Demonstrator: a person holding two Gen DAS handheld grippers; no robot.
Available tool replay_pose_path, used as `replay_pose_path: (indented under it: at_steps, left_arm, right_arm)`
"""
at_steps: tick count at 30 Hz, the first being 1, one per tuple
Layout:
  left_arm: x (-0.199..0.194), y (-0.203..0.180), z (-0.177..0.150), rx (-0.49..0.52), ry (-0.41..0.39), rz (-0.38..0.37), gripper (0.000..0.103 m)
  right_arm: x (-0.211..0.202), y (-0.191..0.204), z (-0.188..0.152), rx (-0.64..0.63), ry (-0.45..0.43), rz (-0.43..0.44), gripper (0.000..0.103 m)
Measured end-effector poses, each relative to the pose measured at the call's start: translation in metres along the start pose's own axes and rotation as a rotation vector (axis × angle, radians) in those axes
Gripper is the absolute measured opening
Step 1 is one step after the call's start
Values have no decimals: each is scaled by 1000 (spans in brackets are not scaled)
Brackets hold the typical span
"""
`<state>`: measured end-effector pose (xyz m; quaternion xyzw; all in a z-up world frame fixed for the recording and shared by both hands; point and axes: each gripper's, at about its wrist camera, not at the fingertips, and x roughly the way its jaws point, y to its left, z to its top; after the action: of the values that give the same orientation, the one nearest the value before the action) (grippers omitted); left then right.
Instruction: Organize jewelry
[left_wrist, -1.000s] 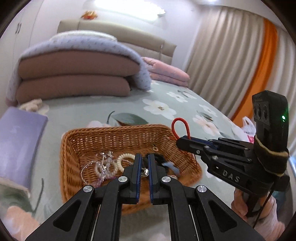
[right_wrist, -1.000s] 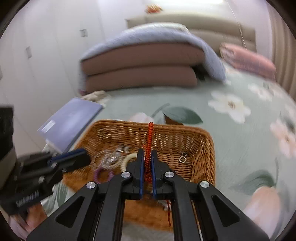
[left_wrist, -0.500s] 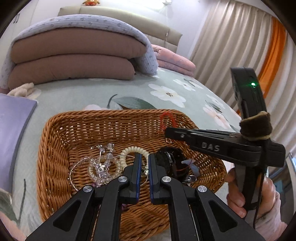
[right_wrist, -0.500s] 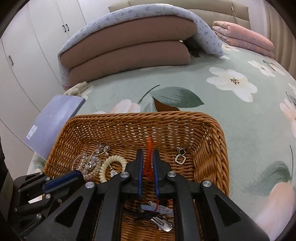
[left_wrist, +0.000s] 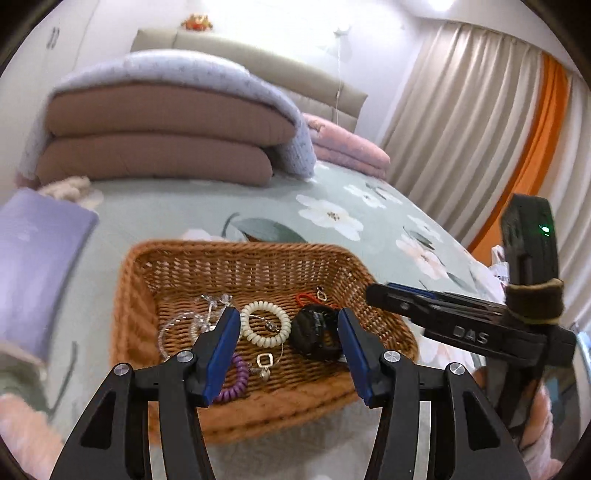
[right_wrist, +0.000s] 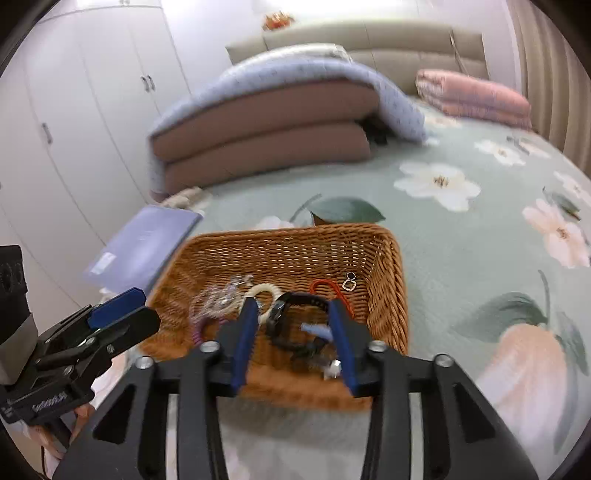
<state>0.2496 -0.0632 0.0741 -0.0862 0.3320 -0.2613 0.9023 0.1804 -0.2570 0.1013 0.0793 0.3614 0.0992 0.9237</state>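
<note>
the wicker basket (left_wrist: 133, 295) sits on the flowered bedspread (left_wrist: 369, 192), long axis running left-right, jewelry piled inside. left gripper (left_wrist: 288, 347) and right gripper (right_wrist: 291, 332) both hover over it, jaws opening, roughly half spread, gripping nothing.

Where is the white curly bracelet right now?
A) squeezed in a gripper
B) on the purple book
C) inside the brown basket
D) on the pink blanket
C: the white coil bracelet lies on the floor of the wicker basket, with no gripper finger touching it.
</note>
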Motion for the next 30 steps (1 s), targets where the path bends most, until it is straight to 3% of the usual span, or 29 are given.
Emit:
replay_pose_path:
  at_steps: [2, 5, 6, 11, 15, 23, 30]
  left_arm:
    - [-25, -11, -8, 17, -38, 27, 59]
    - [-60, -23, -24, 36, -96, 87, 76]
    - [-76, -29, -34, 48, -128, 132, 77]
    - [-125, -51, -73, 110, -167, 291, 77]
    - [-153, -61, -98, 145, -168, 366, 77]
    - [-186, -70, -128, 87, -169, 385, 77]
    - [-196, -71, -140, 68, -165, 405, 77]
  right_arm:
    - [-26, 9, -11, -16, -43, -13, 57]
    - [-63, 20, -34, -33, -112, -39, 73]
    - [-71, 23, -41, -34, -128, -47, 75]
    - [-106, 41, -84, -29, -165, -62, 77]
    - [-123, 56, -109, -60, -185, -103, 77]
    - [-141, 85, -136, -128, -208, -186, 77]
    - [-145, 86, -143, -108, -191, -184, 77]
